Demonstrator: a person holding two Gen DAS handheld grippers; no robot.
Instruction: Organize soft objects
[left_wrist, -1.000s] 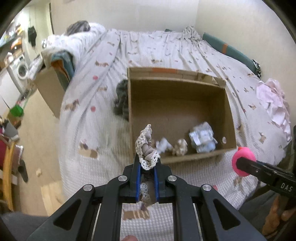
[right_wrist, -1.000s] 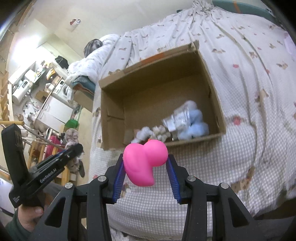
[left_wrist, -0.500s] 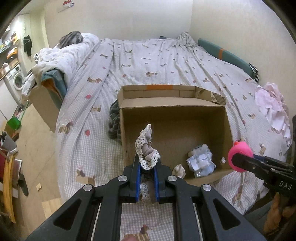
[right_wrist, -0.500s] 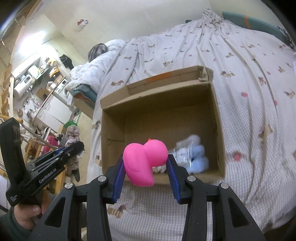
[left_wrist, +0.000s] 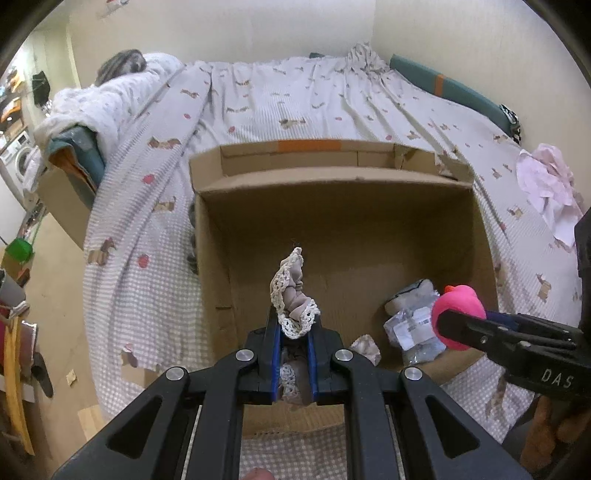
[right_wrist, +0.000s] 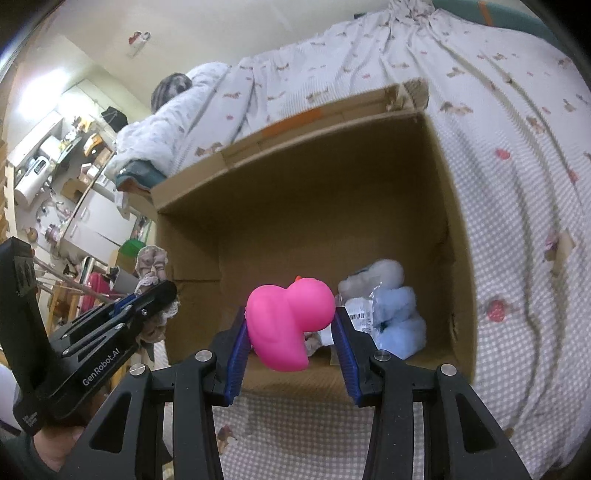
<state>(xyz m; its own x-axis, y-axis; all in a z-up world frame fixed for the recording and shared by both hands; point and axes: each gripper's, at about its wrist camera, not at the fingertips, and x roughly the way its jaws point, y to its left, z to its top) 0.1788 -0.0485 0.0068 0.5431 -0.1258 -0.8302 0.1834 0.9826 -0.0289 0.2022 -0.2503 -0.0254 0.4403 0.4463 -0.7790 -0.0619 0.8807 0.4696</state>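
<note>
The left gripper (left_wrist: 294, 334) is pinching a lace-trimmed fabric piece (left_wrist: 291, 299) with its jaws nearly closed; the cloth is standing up above the fingertips and trailing below them. The right gripper (right_wrist: 290, 334) is clamping a pink rubber duck (right_wrist: 290, 323) between partly open jaws, both pads pressing on the duck's sides. Both loads are hanging over the near part of the open cardboard box (left_wrist: 369, 192), which is sitting on the patterned bedspread (left_wrist: 295, 96).

Hazards:
- The duck is rounded and is being held only at its flanks. A release made over the near rim could be sending it bouncing onto the bedspread instead of into the box.
- The fabric piece is limp and lacy. It could be snagging on a pad when the jaws are opening, then dragging back out with the gripper.
- The two grippers are working close beside each other over the same opening; a simultaneous descent could be causing a collision.

Count:
- Grippers: two.
- Items being carried: two, one per gripper.
- Boxes: one in use; a second carton (left_wrist: 62, 195) is sitting at the bed's left edge.
- Items already inside: a blue plush in a plastic bag (right_wrist: 395, 314) and a small crumpled cloth (left_wrist: 365, 349), possibly more, since the near wall is hiding part of the floor.
- Loose items on the bed: one pink garment (left_wrist: 550, 188) at the right, well apart from the box.
</note>
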